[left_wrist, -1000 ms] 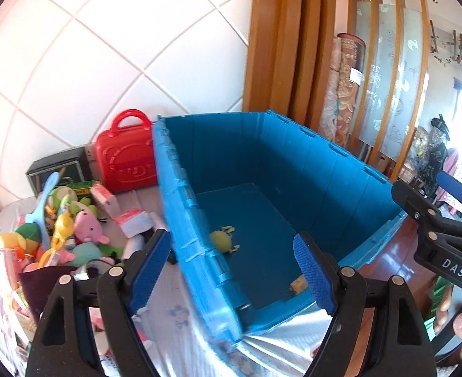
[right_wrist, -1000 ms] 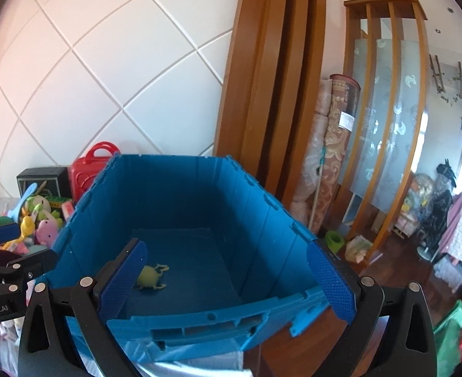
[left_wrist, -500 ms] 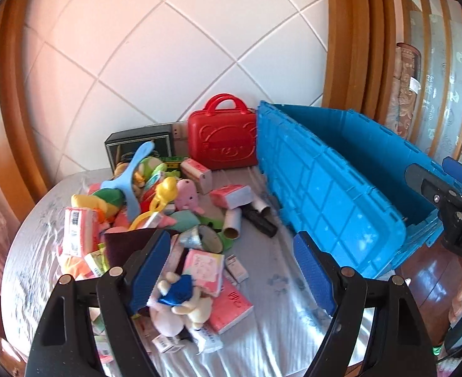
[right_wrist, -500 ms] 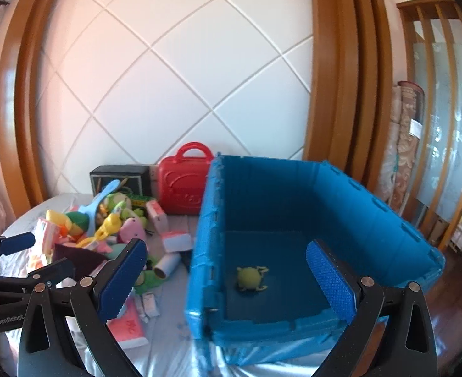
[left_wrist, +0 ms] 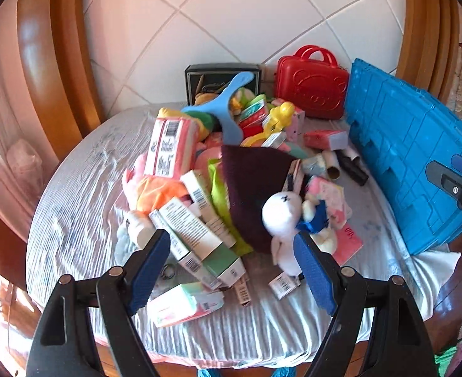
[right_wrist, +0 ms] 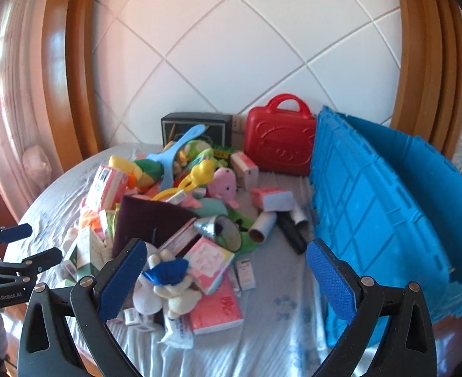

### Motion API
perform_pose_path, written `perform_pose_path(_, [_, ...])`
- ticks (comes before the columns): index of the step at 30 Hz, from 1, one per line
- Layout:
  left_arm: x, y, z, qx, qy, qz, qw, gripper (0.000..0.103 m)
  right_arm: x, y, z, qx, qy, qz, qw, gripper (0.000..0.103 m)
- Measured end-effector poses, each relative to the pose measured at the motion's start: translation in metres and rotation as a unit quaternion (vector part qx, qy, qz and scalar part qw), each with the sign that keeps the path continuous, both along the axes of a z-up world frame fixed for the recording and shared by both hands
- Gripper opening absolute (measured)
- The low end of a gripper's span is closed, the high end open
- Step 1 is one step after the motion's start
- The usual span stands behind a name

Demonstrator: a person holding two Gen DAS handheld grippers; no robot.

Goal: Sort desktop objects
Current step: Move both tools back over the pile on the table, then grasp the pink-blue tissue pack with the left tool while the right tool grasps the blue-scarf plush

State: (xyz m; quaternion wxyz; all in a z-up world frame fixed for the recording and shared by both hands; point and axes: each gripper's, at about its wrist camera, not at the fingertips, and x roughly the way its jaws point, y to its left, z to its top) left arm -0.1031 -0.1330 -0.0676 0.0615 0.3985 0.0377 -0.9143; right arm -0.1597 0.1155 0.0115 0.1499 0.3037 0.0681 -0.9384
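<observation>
Left gripper (left_wrist: 232, 270): we hold it wide open and empty, above the near edge of the pile.
Pile (left_wrist: 231, 172): we see boxes, packets and soft toys heaped left of the blue crate (left_wrist: 410, 169).
White plush (left_wrist: 282, 216): at the pile's near side, just beyond our left gripper.
Right gripper (right_wrist: 227, 275): we hold it wide open, gripping nothing, over the pile's near edge.
Red case (right_wrist: 278, 147): behind the pile, touching the crate's far corner.

A heap of toys and boxes (left_wrist: 205, 188) lies on the cloth-covered tabletop (left_wrist: 73, 207), a crate (left_wrist: 413, 163) to its right. Behind the heap, against the wall, a small case (left_wrist: 312, 84) stands right of a framed box (left_wrist: 221, 78). A plush rabbit (left_wrist: 287, 220) lies at the heap's near edge.
</observation>
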Motion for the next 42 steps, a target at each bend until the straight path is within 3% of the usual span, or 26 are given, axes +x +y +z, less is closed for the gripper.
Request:
perform_pose_path(8, [0.018, -0.047, -0.069, 0.008, -0.077, 0.017, 0.9969, 0.081, -0.013, -0.035, -0.074, 0.012, -0.095, 0.017, 0.995, 0.103])
perform_pose_path(15, [0.015, -0.051, -0.121, 0.017, -0.127, -0.011, 0.9917, 0.081, -0.010, -0.067, -0.119, 0.044, -0.138, 0.038, 0.989, 0.099])
perform_pose_path(20, [0.002, -0.050, -0.148, -0.004, -0.142, -0.014, 0.9898, 0.081, -0.010, -0.083, -0.137, 0.057, -0.156, 0.044, 0.985, 0.091])
perform_pose_path(24, [-0.004, -0.049, -0.152, -0.019, -0.131, -0.016, 0.9910, 0.081, -0.016, -0.093, -0.145, 0.070, -0.156, 0.041, 0.984, 0.087])
perform_pose_path(29, [-0.005, -0.061, -0.148, 0.007, -0.106, 0.002, 0.9944, 0.064, -0.033, -0.093, -0.153, 0.070, -0.159, 0.023, 0.984, 0.077])
perform_pose_path(42, [-0.010, -0.059, -0.147, 0.012, -0.116, 0.015, 0.9931, 0.062, -0.069, -0.093, -0.177, 0.070, -0.183, 0.014, 0.981, 0.053])
